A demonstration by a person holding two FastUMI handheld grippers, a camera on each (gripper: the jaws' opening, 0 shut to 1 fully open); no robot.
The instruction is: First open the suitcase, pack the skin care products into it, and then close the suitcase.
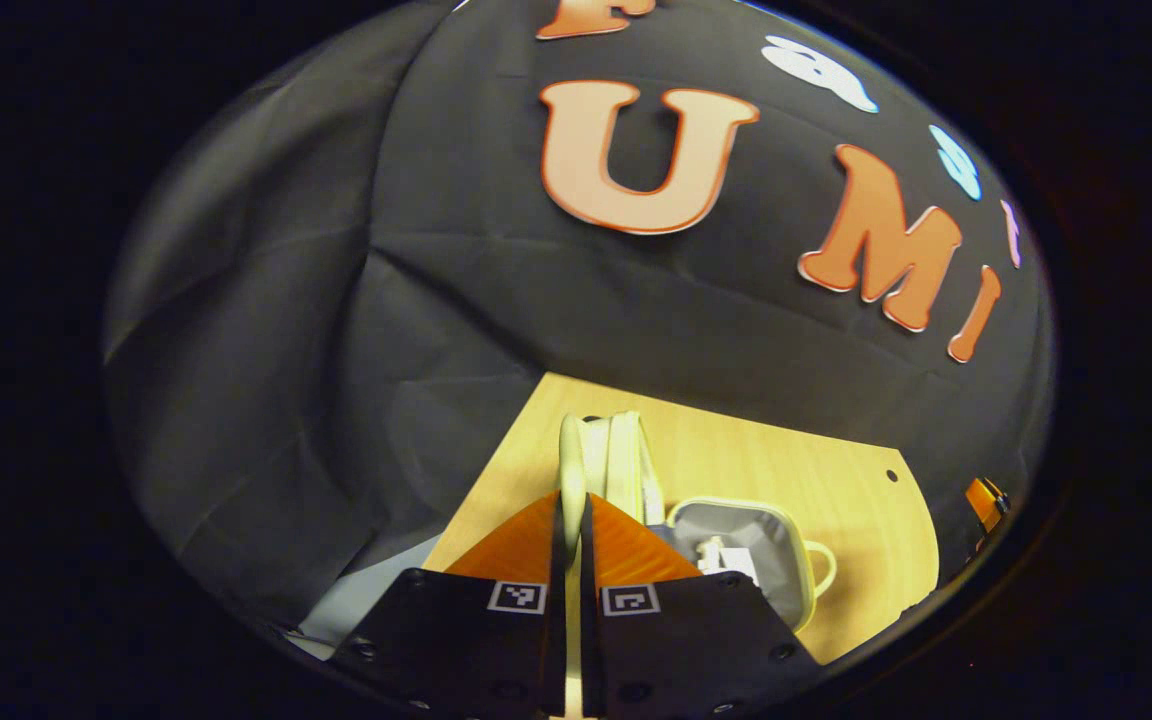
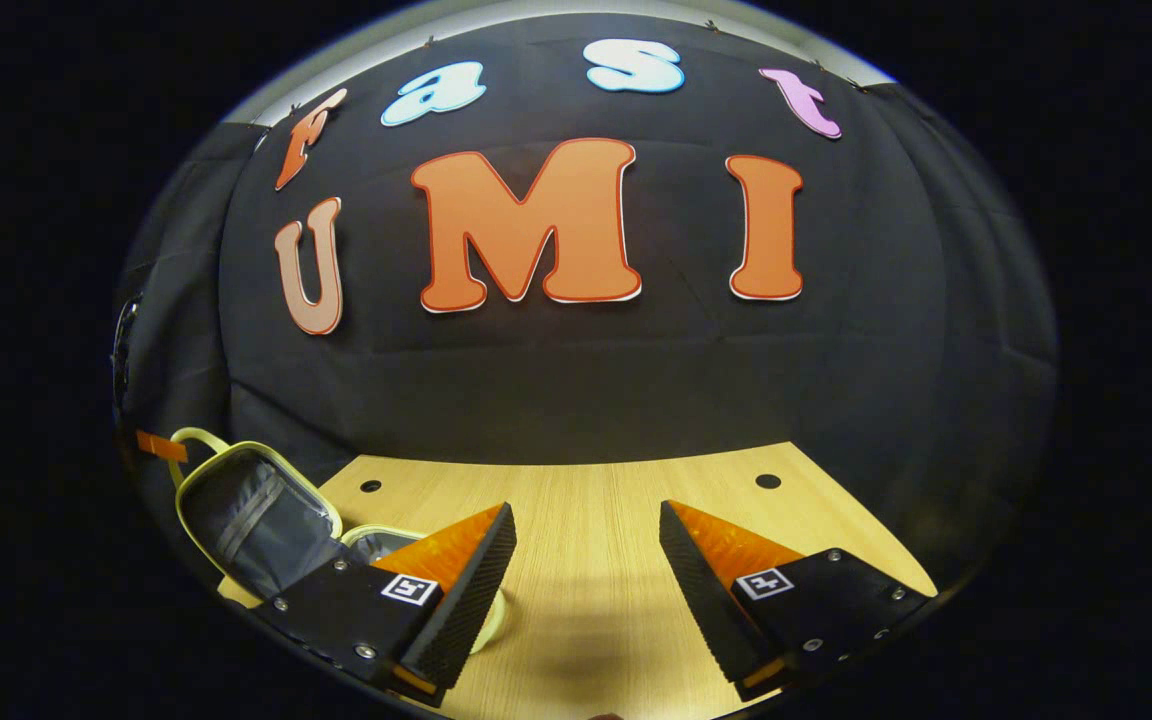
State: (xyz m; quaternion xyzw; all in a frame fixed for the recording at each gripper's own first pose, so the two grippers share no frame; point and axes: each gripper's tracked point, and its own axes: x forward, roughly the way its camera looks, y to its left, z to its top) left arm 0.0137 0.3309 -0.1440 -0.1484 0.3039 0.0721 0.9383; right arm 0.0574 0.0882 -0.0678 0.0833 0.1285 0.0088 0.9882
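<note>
Left tool (image 1: 573, 515) clenched on raised suitcase lid (image 1: 604, 455), open suitcase (image 1: 751, 545) just right, right tool (image 2: 586, 545) released over table (image 2: 586, 480)

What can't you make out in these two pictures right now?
- Items inside the suitcase, left gripper view: too small, partly behind the left tool.
- What the lid hides behind it.
- Suitcase base, right gripper view: covered by a finger of the right tool.
</note>
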